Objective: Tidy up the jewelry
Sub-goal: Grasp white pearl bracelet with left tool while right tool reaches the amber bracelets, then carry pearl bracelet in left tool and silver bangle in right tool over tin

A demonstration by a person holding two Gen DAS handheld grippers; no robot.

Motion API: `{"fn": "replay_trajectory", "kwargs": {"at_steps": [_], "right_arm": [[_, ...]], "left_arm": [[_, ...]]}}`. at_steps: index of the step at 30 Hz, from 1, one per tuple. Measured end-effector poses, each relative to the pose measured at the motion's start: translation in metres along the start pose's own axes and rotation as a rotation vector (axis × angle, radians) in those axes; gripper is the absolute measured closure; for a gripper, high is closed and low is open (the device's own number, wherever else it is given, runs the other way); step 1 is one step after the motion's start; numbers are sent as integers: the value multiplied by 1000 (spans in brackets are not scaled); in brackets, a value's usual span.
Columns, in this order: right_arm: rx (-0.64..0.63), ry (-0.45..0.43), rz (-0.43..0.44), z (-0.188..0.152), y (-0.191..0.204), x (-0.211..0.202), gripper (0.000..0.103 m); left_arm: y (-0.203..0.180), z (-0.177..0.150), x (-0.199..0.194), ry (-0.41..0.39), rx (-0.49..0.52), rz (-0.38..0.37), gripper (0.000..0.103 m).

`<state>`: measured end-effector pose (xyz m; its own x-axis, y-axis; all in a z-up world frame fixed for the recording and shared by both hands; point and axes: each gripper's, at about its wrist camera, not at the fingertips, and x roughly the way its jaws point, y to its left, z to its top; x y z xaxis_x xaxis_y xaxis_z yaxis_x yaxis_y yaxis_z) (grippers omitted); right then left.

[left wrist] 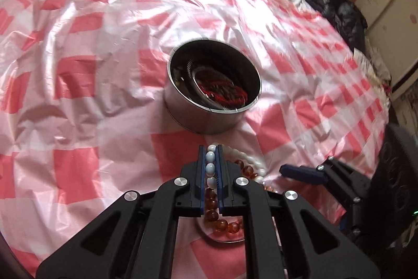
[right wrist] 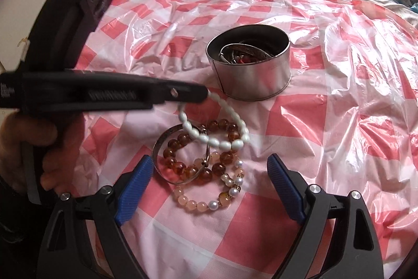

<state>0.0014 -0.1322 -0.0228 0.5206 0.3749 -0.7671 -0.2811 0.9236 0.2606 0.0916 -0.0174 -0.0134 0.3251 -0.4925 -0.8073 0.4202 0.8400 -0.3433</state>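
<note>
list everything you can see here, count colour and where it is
white bead bracelet: 1, white oval beads, one end pinched in the left gripper, the rest draped over the pile
amber bead bracelet: 1, brown-orange, in the pile in front of the tin
pink bead bracelet: 1, pale pink with a few white pearls, nearest edge of the pile
metal bangle: 1, silver, ringed around the amber beads
round tin: 1, silver, open, behind the pile, with dark and red jewelry inside
checked plastic sheet: 1, pink and white, spread over the bed
left gripper: 1, black with blue pads, shut on the white beads
right gripper: 1, black with blue pads, open over the pile
</note>
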Motion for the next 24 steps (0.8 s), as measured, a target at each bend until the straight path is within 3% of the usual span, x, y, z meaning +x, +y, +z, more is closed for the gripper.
{"fn": "replay_trajectory", "kwargs": {"at_steps": [5,9,11,12,13,18,24], "right_arm": [[-104,-45,40,9,26,2,17],[-189,6,-12,14,43,22,17],[-176,53,2,14,38,35,25],[-174,68,6,13,36,39,40],[-171,70,6,13,35,40,48],[-147,37,41,14,30,30,48],[-33,-82,130,24,14,-8,48]], "left_arm": [[16,8,-25,-74,-50,-9,97],[27,10,-36,-104,-75,6,97],[30,11,-38,-109,-78,10,97],[31,11,-38,-109,-80,8,97],[31,11,-38,-108,-79,8,97],[29,11,-38,-108,-72,4,97],[26,16,-52,-150,-71,-22,97]]}}
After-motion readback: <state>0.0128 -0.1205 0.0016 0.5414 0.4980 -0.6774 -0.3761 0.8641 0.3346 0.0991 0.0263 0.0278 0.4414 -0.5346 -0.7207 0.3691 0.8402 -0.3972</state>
